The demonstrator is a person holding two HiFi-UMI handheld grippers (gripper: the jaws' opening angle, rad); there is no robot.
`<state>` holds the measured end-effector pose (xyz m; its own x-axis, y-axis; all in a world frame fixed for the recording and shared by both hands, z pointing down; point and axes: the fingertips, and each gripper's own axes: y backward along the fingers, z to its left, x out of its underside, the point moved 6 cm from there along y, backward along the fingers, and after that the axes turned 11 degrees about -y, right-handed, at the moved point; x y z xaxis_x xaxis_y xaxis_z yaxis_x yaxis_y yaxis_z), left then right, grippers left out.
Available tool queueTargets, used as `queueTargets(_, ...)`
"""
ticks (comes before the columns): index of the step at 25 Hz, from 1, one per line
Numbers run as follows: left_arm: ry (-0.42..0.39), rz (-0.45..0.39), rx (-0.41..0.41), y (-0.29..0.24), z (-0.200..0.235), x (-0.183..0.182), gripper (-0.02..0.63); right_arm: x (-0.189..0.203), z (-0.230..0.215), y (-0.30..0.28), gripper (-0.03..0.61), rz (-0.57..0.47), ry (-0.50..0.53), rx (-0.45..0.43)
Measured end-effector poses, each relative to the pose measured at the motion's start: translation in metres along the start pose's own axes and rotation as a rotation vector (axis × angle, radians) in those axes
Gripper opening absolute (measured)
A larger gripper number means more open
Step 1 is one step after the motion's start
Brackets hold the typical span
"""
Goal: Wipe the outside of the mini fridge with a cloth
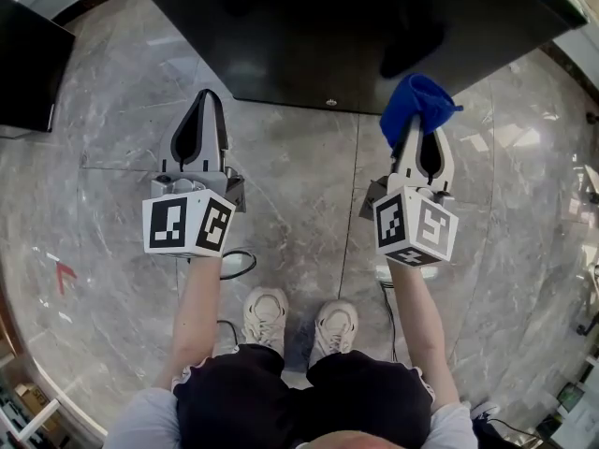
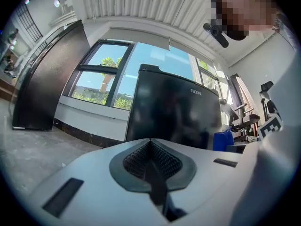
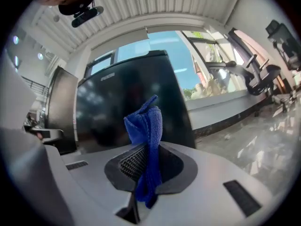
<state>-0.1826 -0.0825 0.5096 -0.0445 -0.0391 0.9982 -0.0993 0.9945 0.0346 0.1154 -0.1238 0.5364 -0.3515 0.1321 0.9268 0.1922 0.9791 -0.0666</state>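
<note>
Wiping looks not yet begun. The right gripper (image 1: 415, 144) has its fingers clamped on the blue cloth (image 1: 418, 104), near the black mini fridge (image 1: 318, 36) standing on the floor (image 1: 290, 176). The left gripper (image 1: 208, 101) has its fingers pressed together, empty. Every face seems left to wipe.

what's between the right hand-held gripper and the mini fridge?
Only the blue cloth, clamped in the right hand-held gripper and sticking out toward the black mini fridge. The right gripper view shows nothing else there.
</note>
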Motion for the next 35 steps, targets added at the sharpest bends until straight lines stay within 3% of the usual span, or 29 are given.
queueTargets(5, 0.004, 0.012, -0.035, 0.006, 0.016, 0.006, 0.005, 0.049, 0.079, -0.011, 0.060, 0.124, -0.097, -0.225)
queueTargets(9, 0.018, 0.001, -0.062, 0.008, 0.031, 0.011, 0.005, 0.079, 0.128, -0.028, 0.060, 0.121, -0.111, -0.294)
queueTargets(14, 0.050, 0.005, -0.104, 0.010, 0.062, 0.029, 0.005, 0.112, 0.183, -0.055, 0.060, 0.127, 0.036, -0.357)
queueTargets(18, 0.065, 0.023, -0.140, 0.015, 0.085, 0.044, 0.005, 0.138, 0.214, -0.072, 0.060, 0.142, 0.096, -0.399)
queueTargets(26, 0.071, 0.037, -0.118, 0.011, 0.086, 0.054, 0.005, 0.145, 0.221, -0.085, 0.060, 0.143, 0.098, -0.409)
queueTargets(35, 0.080, 0.040, -0.034, 0.002, 0.047, 0.049, 0.005, 0.124, 0.176, -0.072, 0.060, 0.113, 0.099, -0.338)
